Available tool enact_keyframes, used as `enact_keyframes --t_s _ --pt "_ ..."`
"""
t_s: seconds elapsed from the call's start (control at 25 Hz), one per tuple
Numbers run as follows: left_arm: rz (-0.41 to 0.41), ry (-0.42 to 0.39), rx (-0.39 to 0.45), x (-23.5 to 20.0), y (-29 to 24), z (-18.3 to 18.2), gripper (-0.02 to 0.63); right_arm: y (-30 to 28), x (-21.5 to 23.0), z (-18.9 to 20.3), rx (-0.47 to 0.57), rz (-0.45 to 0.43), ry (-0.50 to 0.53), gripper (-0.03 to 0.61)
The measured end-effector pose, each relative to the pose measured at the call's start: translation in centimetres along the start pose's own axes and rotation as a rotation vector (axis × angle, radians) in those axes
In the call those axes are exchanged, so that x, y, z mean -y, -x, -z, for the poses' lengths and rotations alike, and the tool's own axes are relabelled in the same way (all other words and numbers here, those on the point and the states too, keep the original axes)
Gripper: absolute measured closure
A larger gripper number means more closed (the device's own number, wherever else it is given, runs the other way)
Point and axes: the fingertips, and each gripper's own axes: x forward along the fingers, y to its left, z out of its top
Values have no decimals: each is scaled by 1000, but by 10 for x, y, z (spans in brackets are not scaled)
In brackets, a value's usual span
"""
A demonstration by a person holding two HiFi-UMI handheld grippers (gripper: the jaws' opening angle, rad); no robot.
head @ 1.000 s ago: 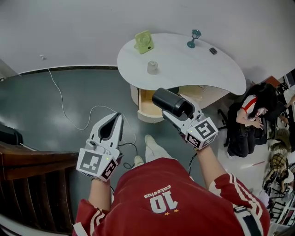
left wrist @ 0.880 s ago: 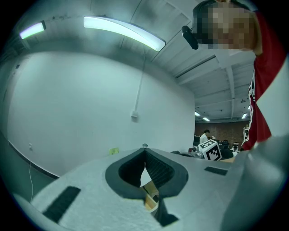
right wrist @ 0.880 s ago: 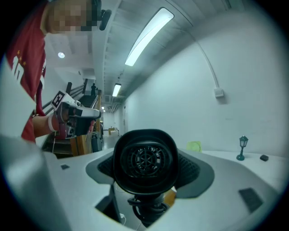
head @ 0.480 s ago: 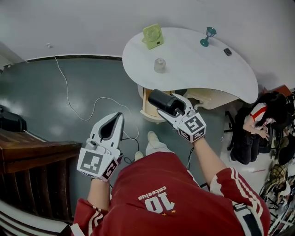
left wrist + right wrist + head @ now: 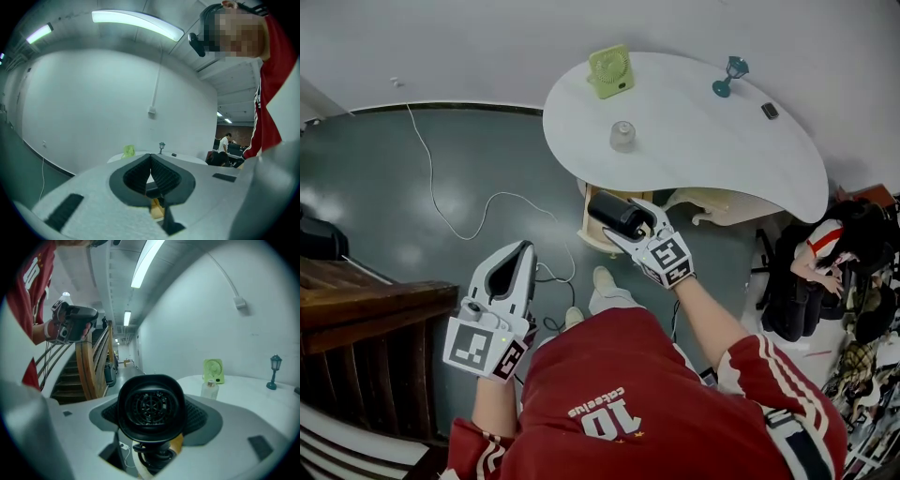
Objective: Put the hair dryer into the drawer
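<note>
Here, right gripper [image 5: 630, 223] clamps hair dryer [image 5: 610, 211] — arm outstretched.

hair dryer [image 5: 617, 214] nearer drawer [image 5: 592, 240], left tongs [image 5: 526, 247] lower

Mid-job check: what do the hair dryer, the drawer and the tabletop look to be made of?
The hair dryer looks like matte black plastic, with a moulded grille at its end. The drawer seems pale wood or wood-look board, tan inside. The table has a smooth white top, likely painted or laminated.
</note>
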Motion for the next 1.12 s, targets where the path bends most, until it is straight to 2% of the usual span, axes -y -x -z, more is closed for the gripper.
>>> enact_keyframes --t_s 0.24,0.72,1.0,1.12 --pt "-54 -4 -25 -9 -3 6 615 -20 8 36 -72 -43 22 227" --pt "-115 4 -80 -16 -5 15 615 -58 21 97 -202 -105 -10 227" --pt "-152 12 -99 -22 -3 19 615 -77 23 125 -283 -127 28 225" --pt "-164 15 -109 -25 -3 21 615 -84 29 143 -349 -117 77 225"
